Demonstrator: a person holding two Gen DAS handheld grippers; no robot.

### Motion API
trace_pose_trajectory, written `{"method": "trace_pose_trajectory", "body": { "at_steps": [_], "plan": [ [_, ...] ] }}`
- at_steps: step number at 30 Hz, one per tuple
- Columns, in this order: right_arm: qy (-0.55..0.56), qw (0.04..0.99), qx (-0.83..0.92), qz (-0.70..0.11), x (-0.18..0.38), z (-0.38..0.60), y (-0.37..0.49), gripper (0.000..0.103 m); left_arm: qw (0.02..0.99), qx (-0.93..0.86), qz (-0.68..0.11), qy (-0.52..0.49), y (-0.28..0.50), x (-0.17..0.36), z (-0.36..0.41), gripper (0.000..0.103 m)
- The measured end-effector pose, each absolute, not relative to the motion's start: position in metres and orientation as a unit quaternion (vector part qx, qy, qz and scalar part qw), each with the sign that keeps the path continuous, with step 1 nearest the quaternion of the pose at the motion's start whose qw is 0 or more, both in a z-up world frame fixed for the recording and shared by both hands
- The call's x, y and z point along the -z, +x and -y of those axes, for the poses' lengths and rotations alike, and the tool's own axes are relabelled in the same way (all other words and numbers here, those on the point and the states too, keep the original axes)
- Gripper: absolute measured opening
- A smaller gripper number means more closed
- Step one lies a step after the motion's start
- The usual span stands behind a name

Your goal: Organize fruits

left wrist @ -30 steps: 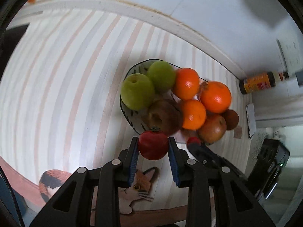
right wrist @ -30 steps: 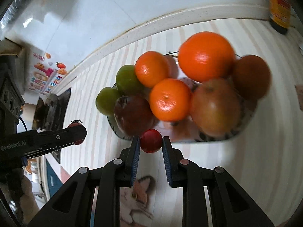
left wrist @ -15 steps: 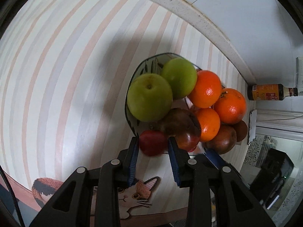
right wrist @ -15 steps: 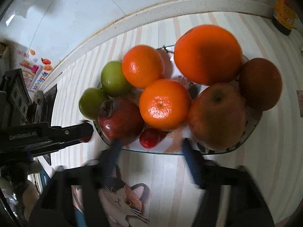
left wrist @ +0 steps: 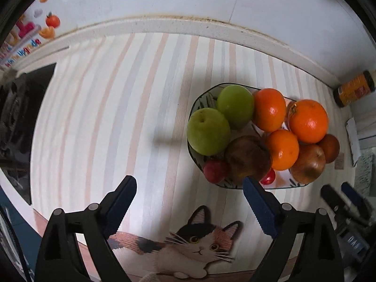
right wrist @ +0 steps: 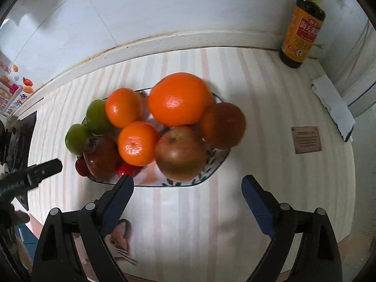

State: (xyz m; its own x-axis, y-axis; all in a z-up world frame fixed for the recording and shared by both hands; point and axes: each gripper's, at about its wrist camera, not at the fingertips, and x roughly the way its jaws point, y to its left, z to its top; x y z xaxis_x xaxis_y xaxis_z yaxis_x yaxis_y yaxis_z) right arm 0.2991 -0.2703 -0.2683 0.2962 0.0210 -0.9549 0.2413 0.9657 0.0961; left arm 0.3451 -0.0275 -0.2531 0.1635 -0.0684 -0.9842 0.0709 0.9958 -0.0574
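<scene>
Striped in pale pink and grey, the table mat (left wrist: 145, 108) carries a patterned bowl (right wrist: 218, 162) heaped with fruit as two black claws with blue pads hang over it, both empty. The left gripper (left wrist: 189, 196) points straight down, its jaws spreading apart with only bare mat and a printed cat (left wrist: 195, 244) between them; the bowl sits ahead of it and off to its right, its rim just beyond the right finger's tip. Nearest that finger lie a small dull-red fruit (left wrist: 215, 171) and a smaller bright-red one (left wrist: 269, 177), both on the bowl's near edge, flanking a dark brownish-red apple (left wrist: 246, 161). Farther out from the claw are two green apples (left wrist: 209, 130), three oranges (left wrist: 307, 119) and a reddish-brown apple (left wrist: 307, 162).

The right gripper (right wrist: 186, 193) tilts steeply downward, its jaws likewise widening and holding nothing. The bowl lies directly ahead of it, its near rim just past the fingertips. The bright-red small fruit (right wrist: 125, 169) rests in the bowl just ahead of the left finger's tip, while the dull-red one (right wrist: 81, 166) sits farther left on the rim. A large orange (right wrist: 179, 98) tops the pile beyond. In this view the left gripper's black finger (right wrist: 44, 169) reaches in from the left, close to the bowl. A soy sauce bottle (right wrist: 302, 25) stands far ahead and to the right against the white wall, well apart from the bowl.
</scene>
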Motion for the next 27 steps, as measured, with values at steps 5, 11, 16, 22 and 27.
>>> {"method": "trace_pose_trajectory", "body": {
  "at_steps": [5,11,16,22,27],
  "plan": [
    [0.099,0.809,0.059,-0.577,0.256,0.274,0.294,0.095,0.776,0.036,-0.63,0.011,0.328,0.24,0.033,0.093],
    [0.091,0.826,0.042,-0.555,0.223,0.27,0.271,0.095,0.806,0.032,-0.591,0.021,0.3,0.206,0.038,0.093],
    [0.08,0.847,0.044,-0.523,0.183,0.265,0.235,0.095,0.837,0.029,-0.546,0.027,0.26,0.16,0.037,0.093],
    [0.08,0.872,0.058,-0.48,0.128,0.254,0.171,0.095,0.869,0.045,-0.491,0.022,0.201,0.109,0.025,0.093],
    [0.084,0.888,0.058,-0.449,0.087,0.234,0.111,0.095,0.888,0.06,-0.454,0.03,0.145,0.072,0.011,0.093]
  ]
}}
